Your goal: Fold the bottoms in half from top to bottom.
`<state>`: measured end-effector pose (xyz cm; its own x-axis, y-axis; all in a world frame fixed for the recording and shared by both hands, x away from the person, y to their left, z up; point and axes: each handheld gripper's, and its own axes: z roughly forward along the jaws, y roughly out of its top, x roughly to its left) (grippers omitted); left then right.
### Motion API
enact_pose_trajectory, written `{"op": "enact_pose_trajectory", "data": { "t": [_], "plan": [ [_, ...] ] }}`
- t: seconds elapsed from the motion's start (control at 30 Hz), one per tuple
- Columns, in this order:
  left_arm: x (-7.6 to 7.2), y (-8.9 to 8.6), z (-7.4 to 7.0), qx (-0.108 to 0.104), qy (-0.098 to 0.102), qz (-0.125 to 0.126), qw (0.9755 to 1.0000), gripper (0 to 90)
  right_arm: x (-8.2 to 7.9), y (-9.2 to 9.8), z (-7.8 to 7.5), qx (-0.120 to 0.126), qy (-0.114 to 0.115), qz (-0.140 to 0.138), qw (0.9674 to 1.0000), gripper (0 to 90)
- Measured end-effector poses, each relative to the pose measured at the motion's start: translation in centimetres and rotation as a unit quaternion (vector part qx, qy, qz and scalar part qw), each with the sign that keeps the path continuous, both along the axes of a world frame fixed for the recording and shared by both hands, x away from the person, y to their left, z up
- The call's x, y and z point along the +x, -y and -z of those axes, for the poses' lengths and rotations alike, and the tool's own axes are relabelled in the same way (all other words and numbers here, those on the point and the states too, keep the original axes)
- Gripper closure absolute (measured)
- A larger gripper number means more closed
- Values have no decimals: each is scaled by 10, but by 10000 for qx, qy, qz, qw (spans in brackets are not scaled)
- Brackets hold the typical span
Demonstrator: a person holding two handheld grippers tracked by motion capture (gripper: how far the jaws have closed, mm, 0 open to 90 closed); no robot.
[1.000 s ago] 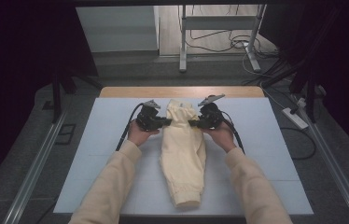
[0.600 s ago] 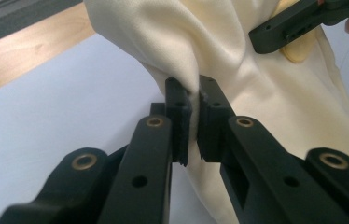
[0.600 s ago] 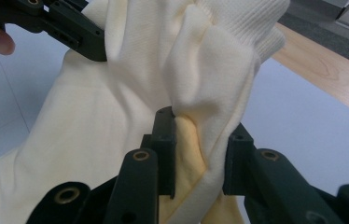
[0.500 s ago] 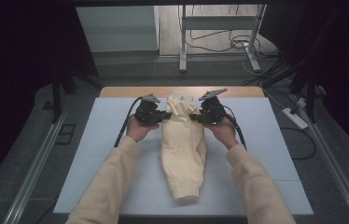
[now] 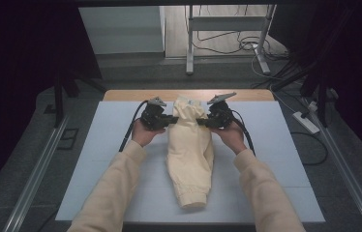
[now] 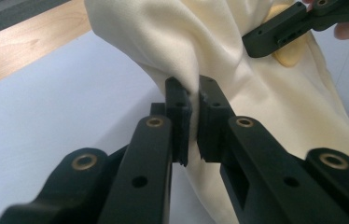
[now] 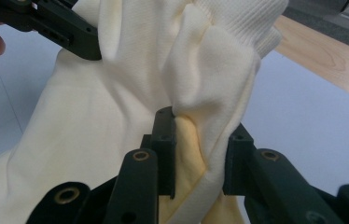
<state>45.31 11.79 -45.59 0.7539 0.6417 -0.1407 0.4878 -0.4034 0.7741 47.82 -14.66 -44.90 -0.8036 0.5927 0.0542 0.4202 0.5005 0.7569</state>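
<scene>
**Both grippers held the cream garment at its upper end**

In the middle of the high view, a cream garment (image 5: 189, 159) lay lengthwise on the pale blue table (image 5: 276, 159), its cuffed end toward the bottom of the frame. The left gripper (image 5: 171, 119) had its jaws nearly together, pinching a thin fold at the garment's left edge. The right gripper (image 5: 201, 121) clamped a thicker bunch of cloth at the right edge, jaws narrowly apart. The ribbed hem (image 7: 238, 23) rose between them.
</scene>
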Motion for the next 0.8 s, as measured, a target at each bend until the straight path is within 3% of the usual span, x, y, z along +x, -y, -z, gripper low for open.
{"op": "enact_pose_trajectory", "data": {
  "t": [0.1,0.23,0.8],
  "plan": [
    [2,-1,-11,47,90,-48,9999,836,1,-2,-8,-54,134,-9,9999,713],
    [2,-3,-26,9,247,-108,9996,836,3,-4,-24,47,328,47,9994,713],
    [4,2,-15,64,153,-42,9999,836,2,0,-13,-18,223,65,9997,712]
  ]
}}
